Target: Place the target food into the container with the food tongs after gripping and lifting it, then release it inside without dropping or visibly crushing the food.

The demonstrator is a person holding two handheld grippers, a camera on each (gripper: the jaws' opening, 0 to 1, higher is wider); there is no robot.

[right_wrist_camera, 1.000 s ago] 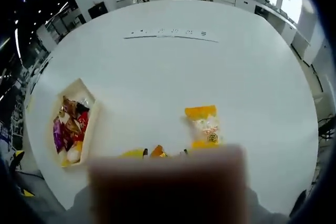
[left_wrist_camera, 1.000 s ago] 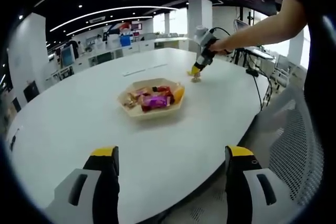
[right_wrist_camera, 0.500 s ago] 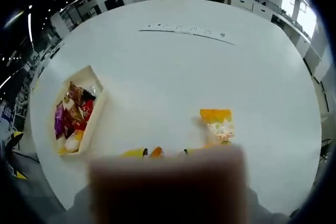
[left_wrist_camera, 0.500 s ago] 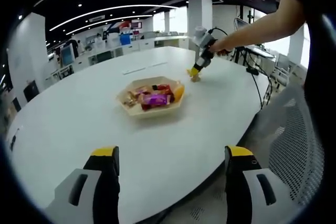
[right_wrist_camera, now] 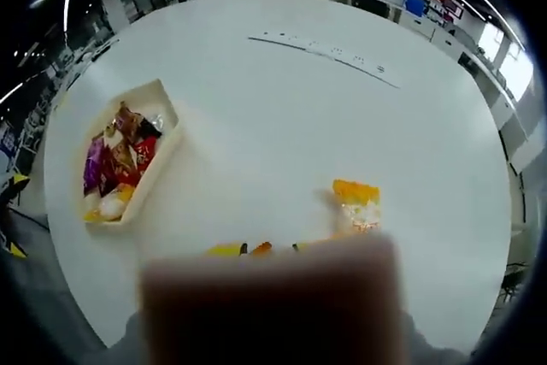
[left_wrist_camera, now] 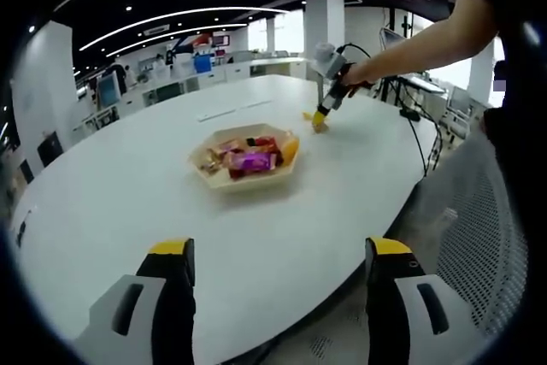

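Note:
A cream tray (left_wrist_camera: 249, 185) full of wrapped snacks sits mid-table. Beyond its right end lies a yellow and white snack packet (right_wrist_camera: 355, 205). A person's arm holds my right gripper (left_wrist_camera: 323, 113) just above that packet (left_wrist_camera: 318, 124). In the right gripper view a blurred beige block (right_wrist_camera: 269, 297) covers the bottom, and small yellow and orange tips (right_wrist_camera: 248, 250) peek over its top edge, left of the packet. How the right jaws stand is hidden. My left gripper (left_wrist_camera: 279, 250) hangs open over the table's near edge with nothing between its yellow-tipped fingers (left_wrist_camera: 171, 250).
The big white oval table (left_wrist_camera: 128, 203) has a thin strip of sockets (right_wrist_camera: 329, 50) across its far side. A mesh chair back (left_wrist_camera: 479, 228) stands by the near right edge. The tray (right_wrist_camera: 162, 147) lies well left of the packet.
The right gripper's camera has swung, so tray and packet sit higher and further right in its view. In the left gripper view the right gripper has shifted slightly over the packet.

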